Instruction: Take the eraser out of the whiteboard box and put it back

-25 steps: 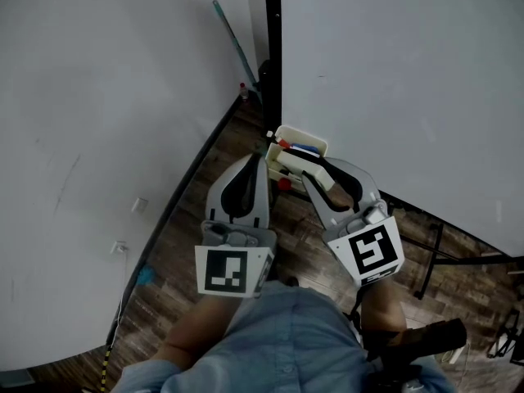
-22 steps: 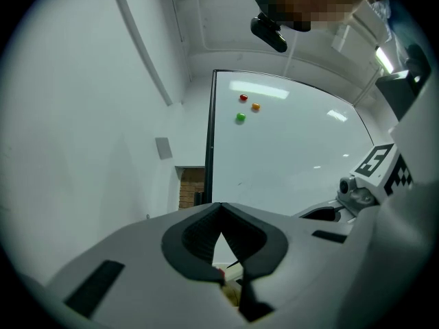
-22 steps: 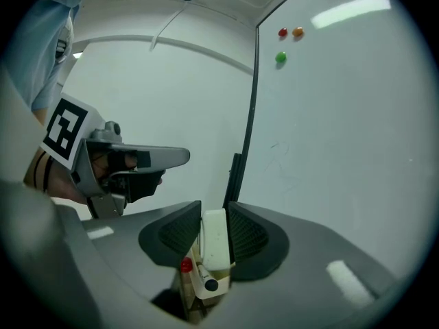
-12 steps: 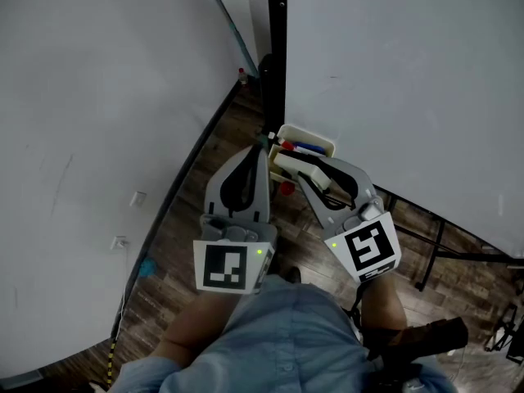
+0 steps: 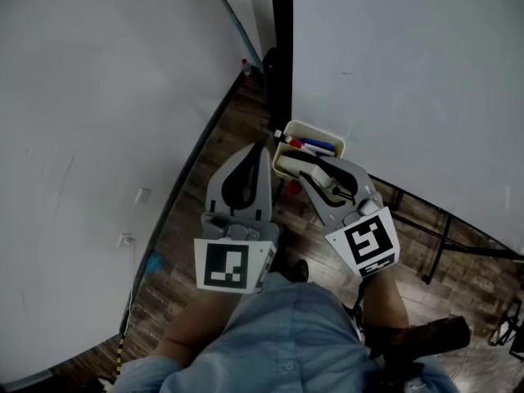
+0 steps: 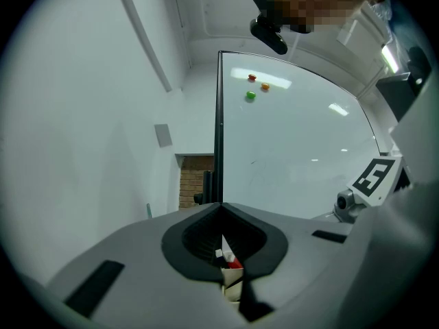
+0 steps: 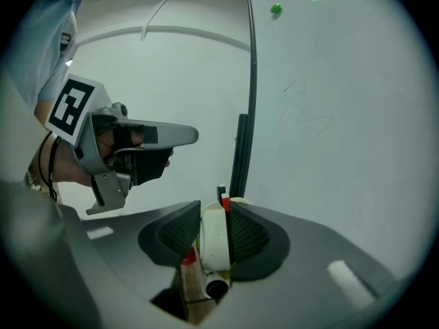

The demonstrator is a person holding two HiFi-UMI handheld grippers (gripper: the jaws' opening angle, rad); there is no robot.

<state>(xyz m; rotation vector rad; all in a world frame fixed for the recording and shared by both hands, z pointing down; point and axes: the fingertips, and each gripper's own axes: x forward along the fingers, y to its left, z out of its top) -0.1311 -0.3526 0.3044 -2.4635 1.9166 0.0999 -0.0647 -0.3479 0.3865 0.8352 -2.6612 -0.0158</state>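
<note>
A cream whiteboard box (image 5: 326,139) hangs at the whiteboard's lower left corner, with red and blue markers (image 5: 309,146) in it. My right gripper (image 5: 304,173) is shut on the white eraser (image 5: 295,168) at the box's near side. In the right gripper view the eraser (image 7: 214,238) stands upright between both pads, over the box's cream rim (image 7: 240,201); a black marker end shows under it. My left gripper (image 5: 264,150) is just left of the box, shut and empty. The left gripper view shows its tips (image 6: 221,208) meeting.
The whiteboard (image 5: 409,80) fills the right, with a black frame post (image 5: 281,47) at its left edge and a stand leg (image 5: 442,244) on the wooden floor. A white wall stands at left, with a teal stick (image 5: 233,23) leaning on it. Coloured magnets (image 6: 250,94) sit high on the board.
My right gripper has sunk a little with the eraser, closer onto the box. The left gripper has edged forward beside the box and stays shut.
</note>
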